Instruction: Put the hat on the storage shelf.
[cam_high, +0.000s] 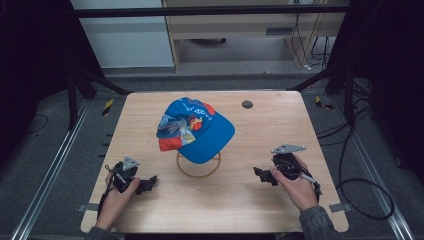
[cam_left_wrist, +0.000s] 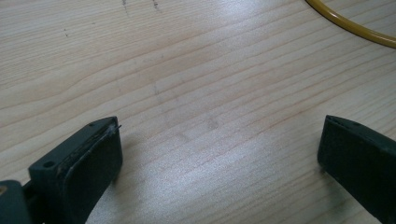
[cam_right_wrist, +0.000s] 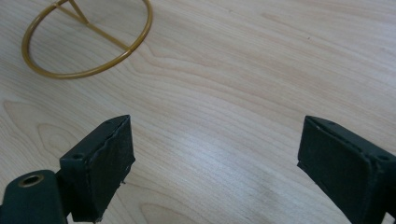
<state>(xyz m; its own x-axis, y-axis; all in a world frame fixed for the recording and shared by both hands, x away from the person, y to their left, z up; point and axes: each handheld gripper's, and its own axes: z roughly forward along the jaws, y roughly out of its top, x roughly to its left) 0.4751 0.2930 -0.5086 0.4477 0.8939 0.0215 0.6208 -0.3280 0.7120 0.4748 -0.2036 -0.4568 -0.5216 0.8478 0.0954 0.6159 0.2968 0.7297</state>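
A pale wooden worktop under dim light — a blue cap perches on a gold wire stand at centre.

Left claw at 8 o'clock and right claw at 4 o'clock both gape wide, holding nothing. Risk, as judged: the light stand could tip — a one-sided tug at the cap's brim would topple it.

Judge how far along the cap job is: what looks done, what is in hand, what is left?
Looks done: the blue cap sits on top of the gold wire stand. In hand: nothing; the left gripper and right gripper rest open on the table, apart from the stand. Left: apparently nothing, if placing the cap was the aim.
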